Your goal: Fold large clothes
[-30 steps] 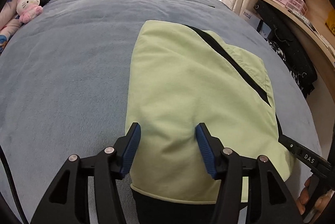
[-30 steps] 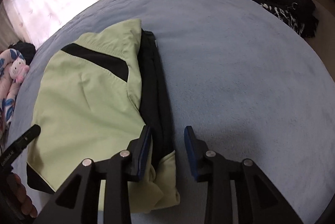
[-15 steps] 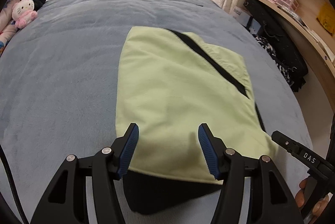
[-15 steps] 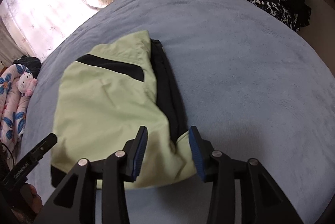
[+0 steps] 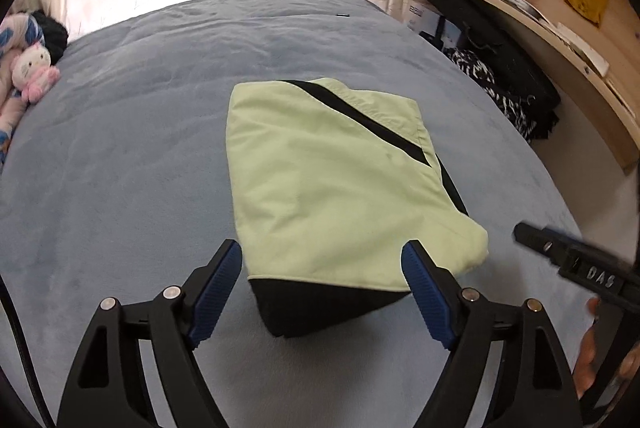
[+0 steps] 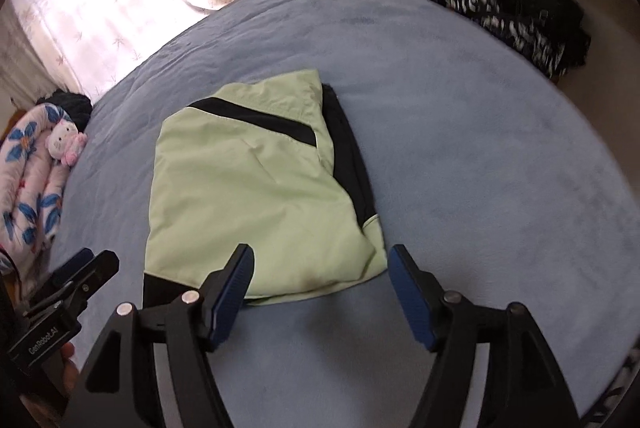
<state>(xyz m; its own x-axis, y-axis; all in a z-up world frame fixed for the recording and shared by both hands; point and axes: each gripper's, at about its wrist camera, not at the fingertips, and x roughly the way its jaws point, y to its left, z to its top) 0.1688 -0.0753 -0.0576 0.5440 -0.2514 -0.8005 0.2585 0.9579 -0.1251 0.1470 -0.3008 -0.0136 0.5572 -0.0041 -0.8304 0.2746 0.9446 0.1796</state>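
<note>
Since the earlier frames both grippers had drawn up and back from the garment, which shrank in each view and slid from under the fingers to a spot beyond them. The jaws of both had just been opening, and nothing stood between either pair.

The left gripper [image 5: 322, 270] hung above the bed with its blue pads well apart. The folded jacket [image 5: 320, 184], pale green with black panels, lay ahead of and below its fingertips, the near black hem showing in the gap between them but plainly lower, resting on the blue blanket [image 5: 132, 156]. The right gripper [image 6: 320, 276] also stood wide and empty; from it the jacket [image 6: 248, 196] lay ahead and a little to the left, its near right corner just beyond the gap. Each gripper showed at the edge of the other's view, the right one low on the right of the left view, the left one low on the left of the right view.

By my reading the last fold was done and this was the release and withdrawal. The bundle looked compact, though the near right corner bulged and a black layer stuck out along the right edge. The next move likely called either for tidying that corner, or for leaving the jacket alone and fetching another item.
</note>
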